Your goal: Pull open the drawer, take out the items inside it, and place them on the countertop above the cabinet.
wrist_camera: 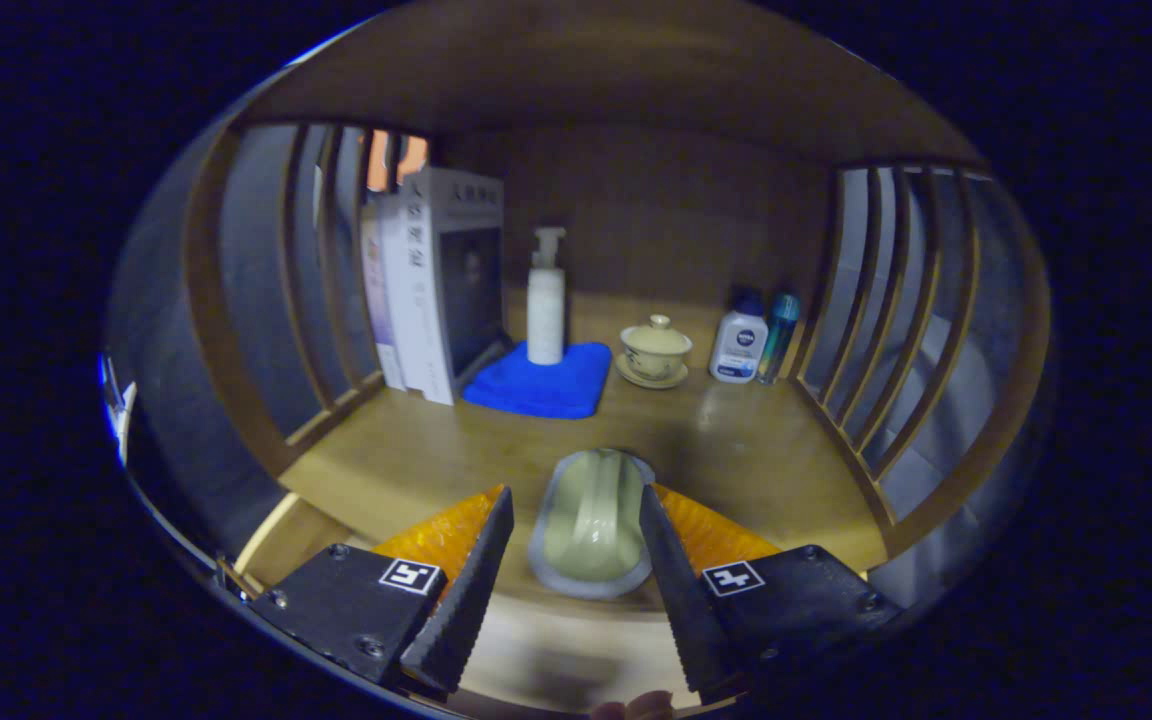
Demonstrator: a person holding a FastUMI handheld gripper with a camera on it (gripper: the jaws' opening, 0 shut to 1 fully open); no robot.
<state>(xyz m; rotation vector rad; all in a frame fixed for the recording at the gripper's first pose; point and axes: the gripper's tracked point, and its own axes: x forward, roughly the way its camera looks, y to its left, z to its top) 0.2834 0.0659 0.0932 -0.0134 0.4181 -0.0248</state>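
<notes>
Tool [576, 530]: 2 fingers spread moderately wide, an oval pale-green dish [591, 525] between them. The right finger lies along the dish's edge; whether the left finger touches it cannot be told, so a firm hold is not confirmed.

Dish: grey-rimmed, lying at the front edge of the wooden desk [756, 450].

Blue cloth [539, 382]: folded flat, beyond the fingers, left of centre.

White pump bottle [545, 298]: upright on the cloth's far part.

Books [433, 285]: standing upright just left of the cloth, against the left slatted side.

Lidded cup on a saucer [654, 351]: right of the cloth, near the back wall.

White bottle with dark cap [739, 343] and slim teal bottle [778, 334]: side by side in the back right corner, beside the right slats.
</notes>
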